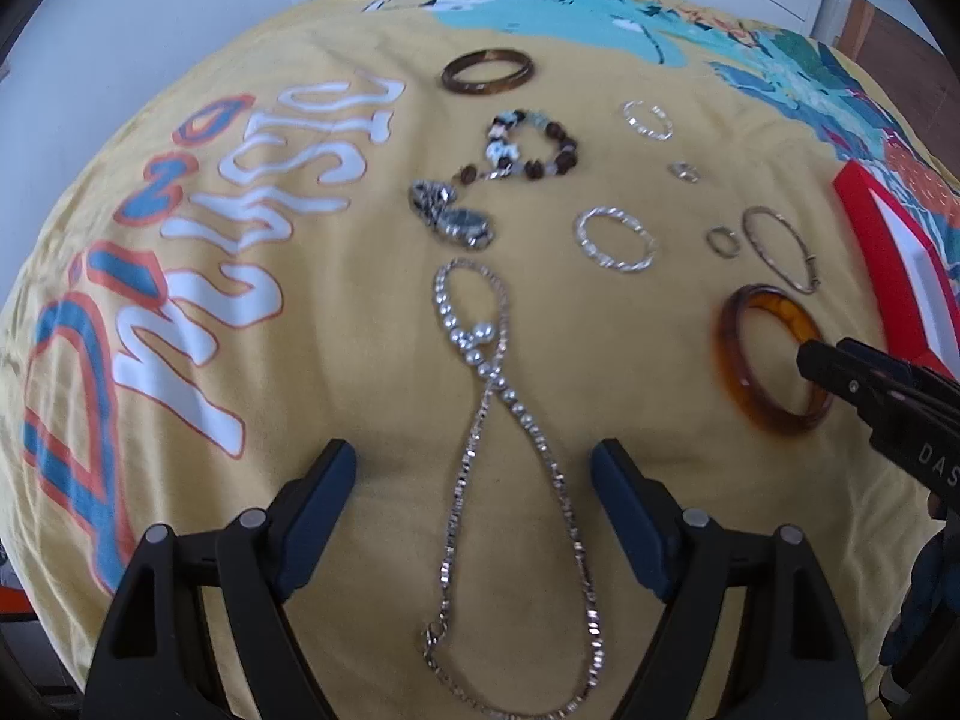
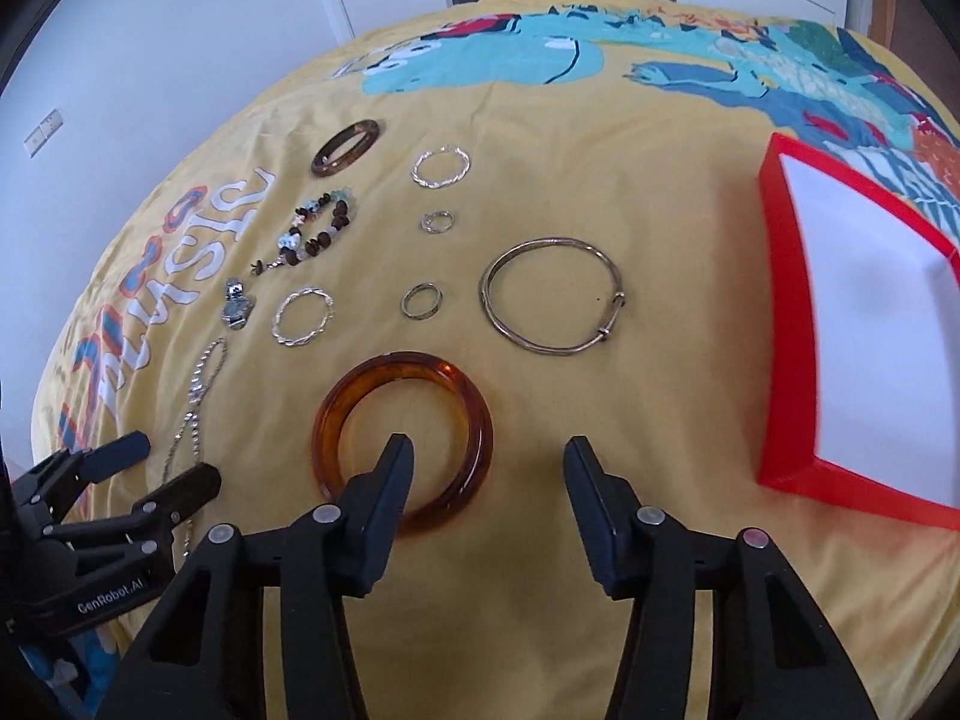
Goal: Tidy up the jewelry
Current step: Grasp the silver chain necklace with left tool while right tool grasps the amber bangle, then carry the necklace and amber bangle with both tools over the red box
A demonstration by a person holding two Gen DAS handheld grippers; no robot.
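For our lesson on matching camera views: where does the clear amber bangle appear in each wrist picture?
Left wrist: amber bangle at the right edge, partly behind the right gripper.
Right wrist: amber bangle low centre, one finger inside its ring.
Shared landmark: the thin gold bangle just beyond it.

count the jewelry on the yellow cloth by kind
amber bangles: 2
thin metal bangle: 1
twisted silver hoops: 2
small rings: 2
beaded bracelet: 1
watch: 1
silver necklace: 1
total: 10
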